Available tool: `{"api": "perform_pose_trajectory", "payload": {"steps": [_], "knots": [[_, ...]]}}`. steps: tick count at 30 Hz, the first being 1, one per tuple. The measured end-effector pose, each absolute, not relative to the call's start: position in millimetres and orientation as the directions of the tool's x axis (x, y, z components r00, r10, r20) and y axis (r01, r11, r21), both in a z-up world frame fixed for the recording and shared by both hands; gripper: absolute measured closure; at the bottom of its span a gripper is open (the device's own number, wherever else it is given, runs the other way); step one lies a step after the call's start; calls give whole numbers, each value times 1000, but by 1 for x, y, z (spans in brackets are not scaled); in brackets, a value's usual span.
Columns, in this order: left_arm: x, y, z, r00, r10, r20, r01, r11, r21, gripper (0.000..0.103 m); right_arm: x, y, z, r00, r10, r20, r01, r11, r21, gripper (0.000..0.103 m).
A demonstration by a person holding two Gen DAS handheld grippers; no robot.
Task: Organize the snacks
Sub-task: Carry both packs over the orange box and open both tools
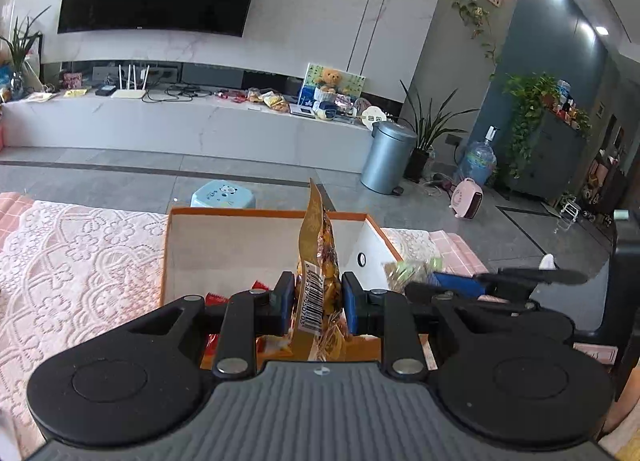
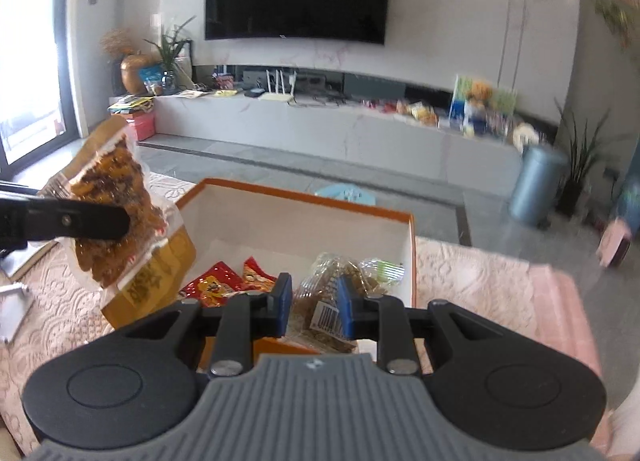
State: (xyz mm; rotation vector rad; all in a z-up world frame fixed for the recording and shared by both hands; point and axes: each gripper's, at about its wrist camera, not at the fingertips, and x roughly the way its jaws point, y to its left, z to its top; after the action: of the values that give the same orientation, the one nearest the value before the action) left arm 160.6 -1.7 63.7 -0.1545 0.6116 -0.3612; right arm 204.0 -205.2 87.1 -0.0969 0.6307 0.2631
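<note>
My left gripper is shut on a gold snack packet with a barcode, held upright over the near edge of the orange-rimmed white box. In the right wrist view the same gold packet hangs at the left, above the box's left edge. My right gripper is shut on a clear packet of brown snack with a barcode, over the box's near right part. Red snack packets lie inside the box. The right gripper with its packet shows at the right in the left wrist view.
The box stands on a pink lace cloth over the table. Beyond are a blue stool, grey floor, a metal bin, a white TV bench with clutter, and plants.
</note>
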Motion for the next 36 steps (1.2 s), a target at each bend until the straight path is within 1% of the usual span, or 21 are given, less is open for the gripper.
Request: {"api": "perform_pose_trajectory", "payload": {"steps": [7,10,14,18,22,26,30,36], "knots": [[203,-25,47,728,-387,-565,294,922,-252,75,258,-213,64,695,250,-674,-285,957,61,81],[219,-33,30,689,-405,-601,302,914,-271,75,281,-208,50,639,243,-730,-320,947,35,81],[232,-46,10,654,-385,-651,313,921,-230,76,301,-206,29,571,221,-791,-353,936,7,81],[245,-45,-6,609,-412,-678,312,910,-273,75,315,-205,16,538,214,-815,-388,921,-15,81],[248,-45,-17,581,-403,-707,312,913,-264,76,323,-201,5,524,196,-829,-415,909,-47,81],[251,-43,-25,540,-409,-736,307,909,-280,76,324,-195,-1,509,178,-842,-450,889,-85,81],[249,-49,-27,522,-382,-763,308,918,-249,76,322,-190,-2,499,167,-850,-469,877,-103,81],[253,-48,-22,502,-378,-778,300,920,-253,75,328,-186,-2,481,137,-866,-470,874,-122,80]]}}
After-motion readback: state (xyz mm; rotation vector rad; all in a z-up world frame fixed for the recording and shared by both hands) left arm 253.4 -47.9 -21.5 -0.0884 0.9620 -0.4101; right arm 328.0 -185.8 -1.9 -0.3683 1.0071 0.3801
